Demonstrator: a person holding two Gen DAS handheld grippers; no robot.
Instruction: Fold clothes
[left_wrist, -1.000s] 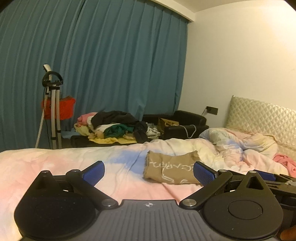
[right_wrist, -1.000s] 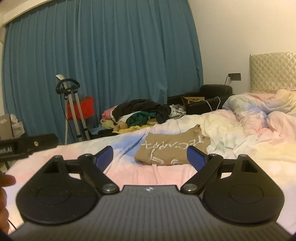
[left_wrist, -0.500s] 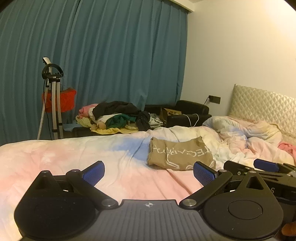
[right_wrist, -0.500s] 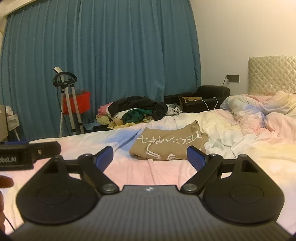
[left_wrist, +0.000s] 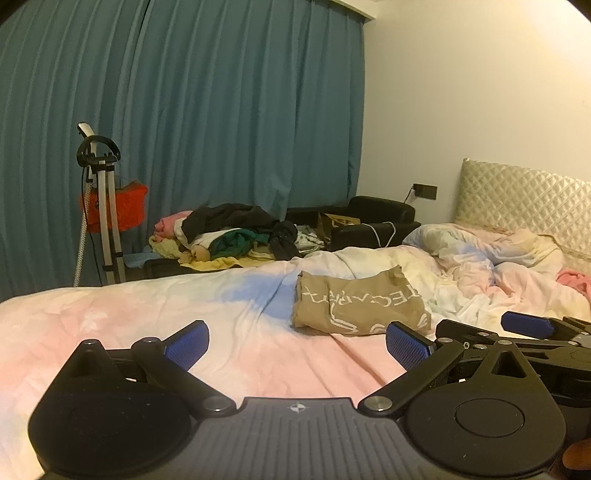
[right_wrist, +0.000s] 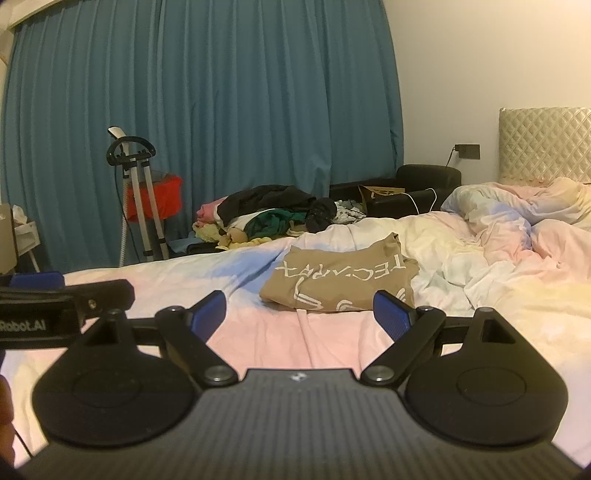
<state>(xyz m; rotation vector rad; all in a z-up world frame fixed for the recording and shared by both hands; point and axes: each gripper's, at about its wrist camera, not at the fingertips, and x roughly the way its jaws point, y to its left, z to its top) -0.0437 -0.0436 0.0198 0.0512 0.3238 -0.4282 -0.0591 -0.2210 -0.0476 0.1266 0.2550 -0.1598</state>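
A tan folded shirt (left_wrist: 358, 306) with white lettering lies flat on the pink and white bedsheet (left_wrist: 147, 317), also seen as the tan shirt (right_wrist: 343, 280) in the right wrist view. My left gripper (left_wrist: 297, 341) is open and empty, a short way in front of the shirt and to its left. My right gripper (right_wrist: 299, 314) is open and empty too, just short of the shirt's near edge. The right gripper's blue fingers (left_wrist: 528, 325) show at the right of the left view, and the left gripper's finger (right_wrist: 37, 280) pokes in at the left of the right view.
A crumpled duvet (left_wrist: 491, 258) fills the bed's right side below a quilted headboard (left_wrist: 524, 206). Beyond the bed sits a heap of mixed clothes (left_wrist: 229, 236), a black sofa (left_wrist: 373, 218) with a cardboard box, a garment steamer stand (left_wrist: 99, 206) and a blue curtain (left_wrist: 184, 110).
Both grippers have shifted slightly, so the shirt sits a little more to the right and closer in both views. Both stayed open and empty.
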